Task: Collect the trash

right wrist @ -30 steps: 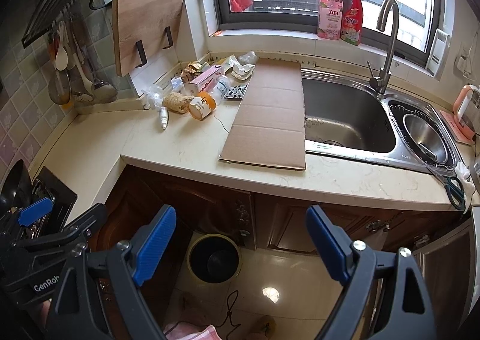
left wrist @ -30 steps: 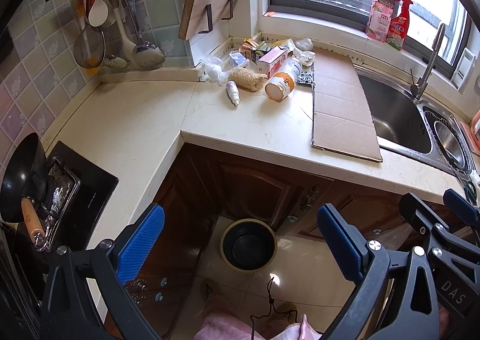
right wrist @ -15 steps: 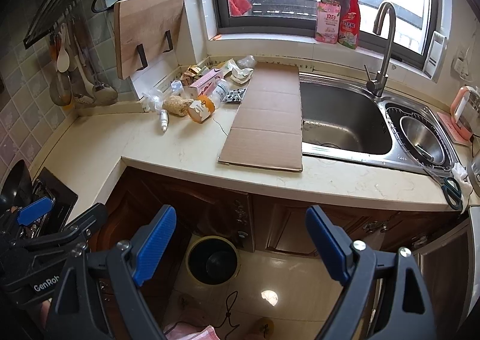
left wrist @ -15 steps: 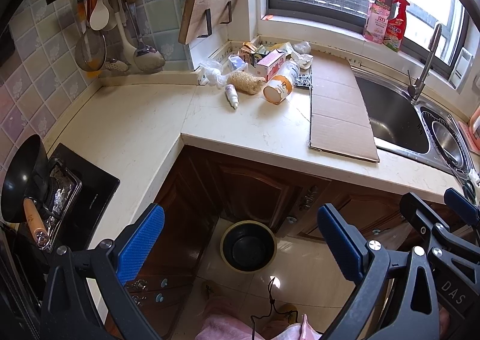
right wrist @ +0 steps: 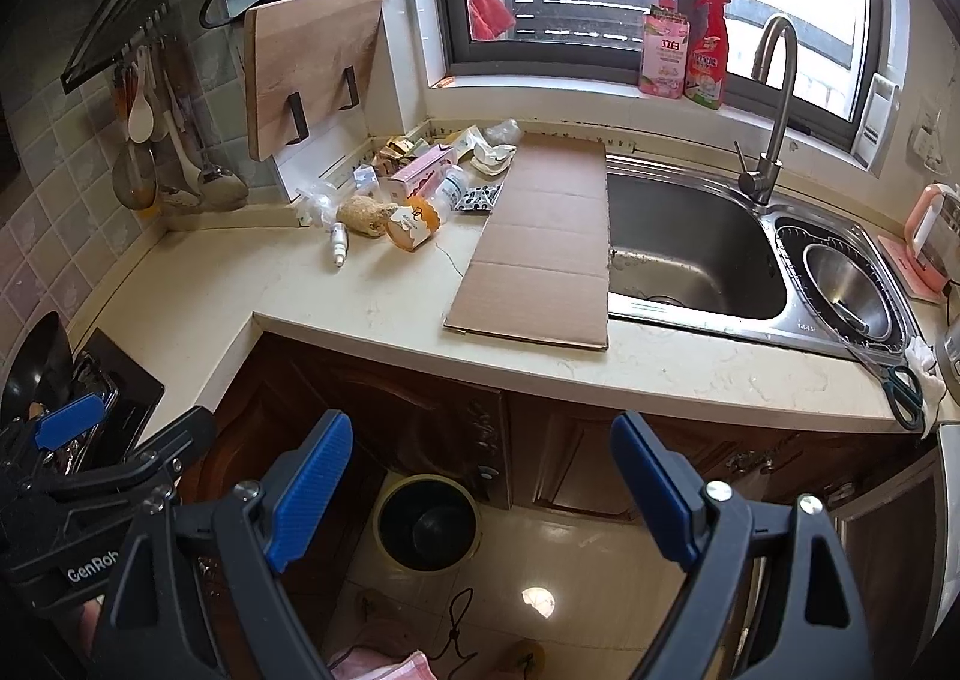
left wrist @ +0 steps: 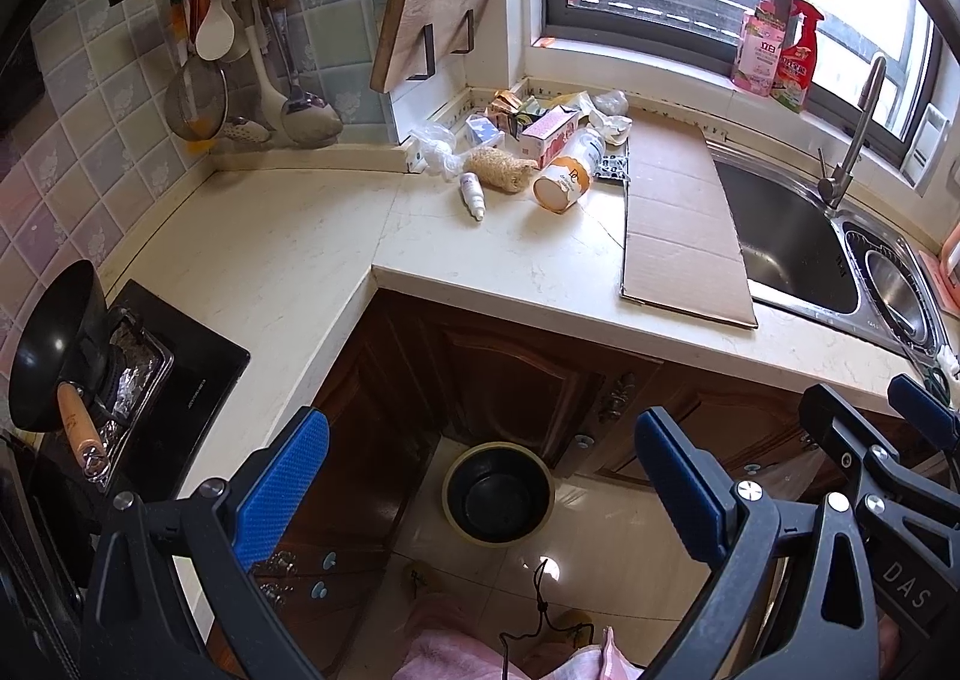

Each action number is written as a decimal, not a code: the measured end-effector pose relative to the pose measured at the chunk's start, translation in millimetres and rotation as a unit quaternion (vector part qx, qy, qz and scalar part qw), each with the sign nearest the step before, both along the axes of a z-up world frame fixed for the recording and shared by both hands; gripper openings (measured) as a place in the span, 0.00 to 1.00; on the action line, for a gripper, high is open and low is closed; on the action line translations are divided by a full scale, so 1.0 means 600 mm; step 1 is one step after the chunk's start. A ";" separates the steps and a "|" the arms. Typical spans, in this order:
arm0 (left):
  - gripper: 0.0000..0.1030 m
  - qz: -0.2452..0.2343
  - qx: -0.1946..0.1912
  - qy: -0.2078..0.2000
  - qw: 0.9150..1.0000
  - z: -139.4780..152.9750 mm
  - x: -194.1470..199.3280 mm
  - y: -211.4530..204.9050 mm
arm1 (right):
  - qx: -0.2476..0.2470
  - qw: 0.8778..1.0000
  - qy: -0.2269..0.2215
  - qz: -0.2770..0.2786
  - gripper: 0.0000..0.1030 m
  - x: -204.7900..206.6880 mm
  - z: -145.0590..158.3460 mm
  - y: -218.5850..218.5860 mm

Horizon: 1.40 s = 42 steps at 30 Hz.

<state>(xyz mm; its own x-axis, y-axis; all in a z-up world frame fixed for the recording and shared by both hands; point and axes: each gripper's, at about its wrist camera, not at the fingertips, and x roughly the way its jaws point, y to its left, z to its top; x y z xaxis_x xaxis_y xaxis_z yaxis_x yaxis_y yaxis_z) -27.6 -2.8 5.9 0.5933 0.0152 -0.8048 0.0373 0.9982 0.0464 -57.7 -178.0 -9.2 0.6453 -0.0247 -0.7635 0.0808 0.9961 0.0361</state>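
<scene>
A heap of trash lies in the counter's back corner: an orange-lidded jar [left wrist: 567,173] [right wrist: 420,215] on its side, a pink carton [left wrist: 549,131] [right wrist: 420,173], a small white bottle [left wrist: 472,194] [right wrist: 339,243], a loofah-like lump [left wrist: 501,170], wrappers and a plastic bag. A flat cardboard sheet [left wrist: 675,227] [right wrist: 543,248] lies beside the sink. A round dark bin [left wrist: 498,494] [right wrist: 427,521] stands on the floor by the cabinets. My left gripper [left wrist: 480,485] and right gripper [right wrist: 480,485] are both open and empty, held above the floor, well short of the counter.
A steel sink [right wrist: 690,248] with a tap [right wrist: 771,104] is at the right. Scissors [right wrist: 900,386] lie on the counter's right end. A stove with a black pan [left wrist: 51,344] is at the left. Utensils and a cutting board [right wrist: 309,68] hang on the wall.
Both views have shifted slightly; the counter and trash sit a little lower in frame. Both grippers stay open and empty.
</scene>
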 end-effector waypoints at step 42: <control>0.99 0.013 -0.102 0.030 0.994 0.049 0.202 0.093 | 0.036 0.998 -0.004 0.046 0.86 0.209 0.039 -0.029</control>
